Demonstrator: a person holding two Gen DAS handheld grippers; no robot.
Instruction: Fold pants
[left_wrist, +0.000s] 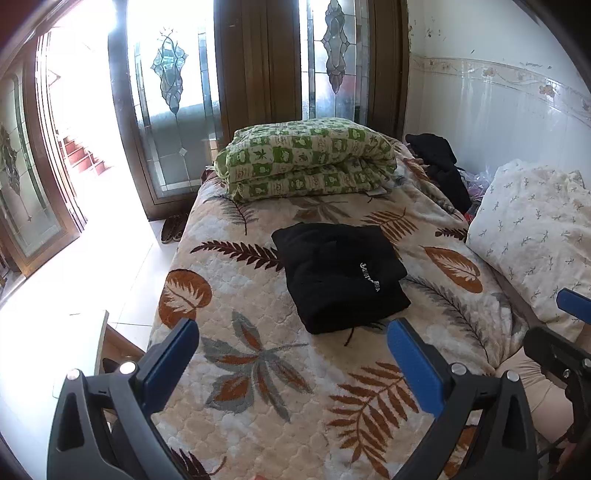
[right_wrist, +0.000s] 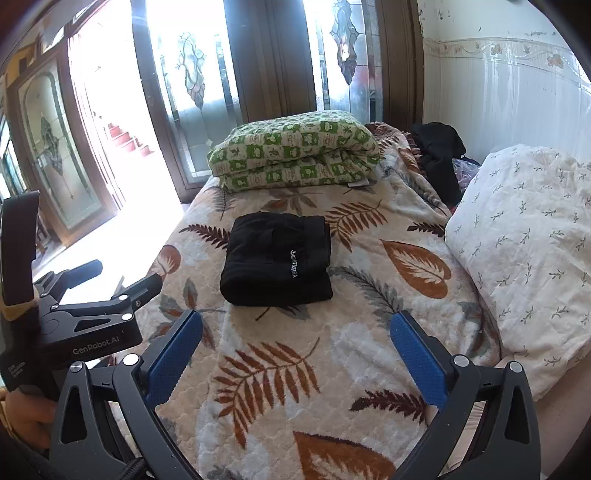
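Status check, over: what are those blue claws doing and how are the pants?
Left gripper and right gripper open, empty. Black pants folded on leaf-print bedspread. Nothing in the way.

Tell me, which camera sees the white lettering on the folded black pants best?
The right wrist view: the folded black pants lie squarely ahead, with the white lettering almost upright. In the left wrist view the pants sit skewed, the lettering slanted. Both show it too small to read.
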